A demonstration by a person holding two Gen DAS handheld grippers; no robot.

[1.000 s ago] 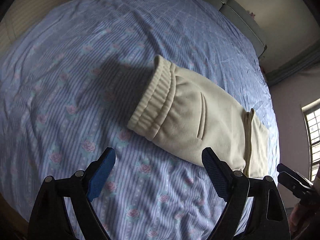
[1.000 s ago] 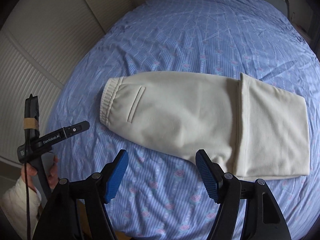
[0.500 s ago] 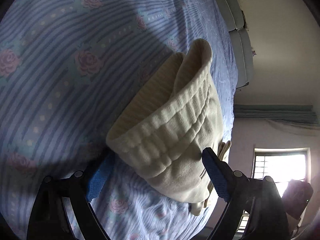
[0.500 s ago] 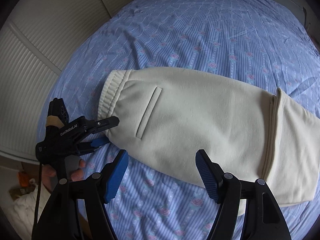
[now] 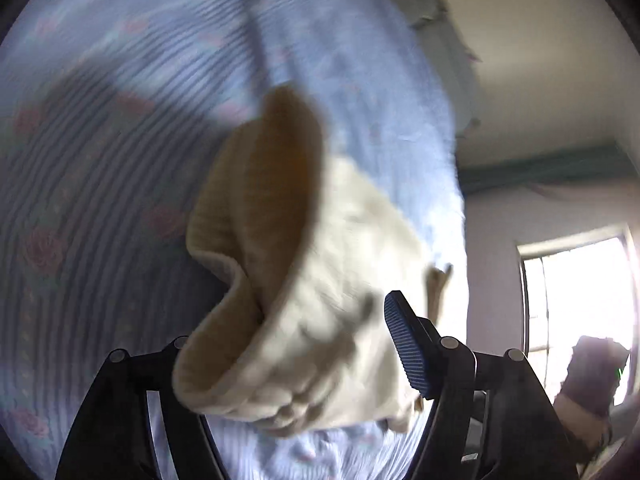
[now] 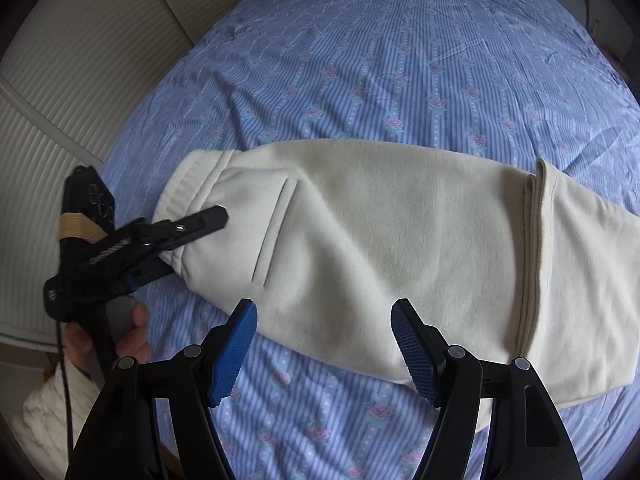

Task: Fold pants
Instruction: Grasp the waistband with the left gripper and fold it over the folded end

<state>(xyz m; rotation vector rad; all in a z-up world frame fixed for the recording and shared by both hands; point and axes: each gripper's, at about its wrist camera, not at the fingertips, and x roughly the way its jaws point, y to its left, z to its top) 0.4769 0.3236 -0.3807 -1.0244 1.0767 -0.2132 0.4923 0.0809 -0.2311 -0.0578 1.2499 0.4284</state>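
Cream pants (image 6: 380,248) lie partly folded across the blue striped bed (image 6: 400,60), ribbed waistband at the left, leg ends folded over at the right. My left gripper (image 6: 180,240) sits at the waistband corner, one finger above the fabric and one below it. In the blurred left wrist view the waistband (image 5: 288,300) fills the space between the fingers of that gripper (image 5: 304,360); the jaws are still wide apart around it. My right gripper (image 6: 324,348) is open and empty, just above the pants' near edge.
White slatted wardrobe doors (image 6: 80,80) stand along the bed's left side. A bright window (image 5: 580,300) and a wall lie beyond the bed's far side. The headboard (image 6: 600,0) is at the top right.
My left gripper moved in onto the waistband corner, which now lies between its fingers and is lifted. My right gripper came closer to the pants' near edge.
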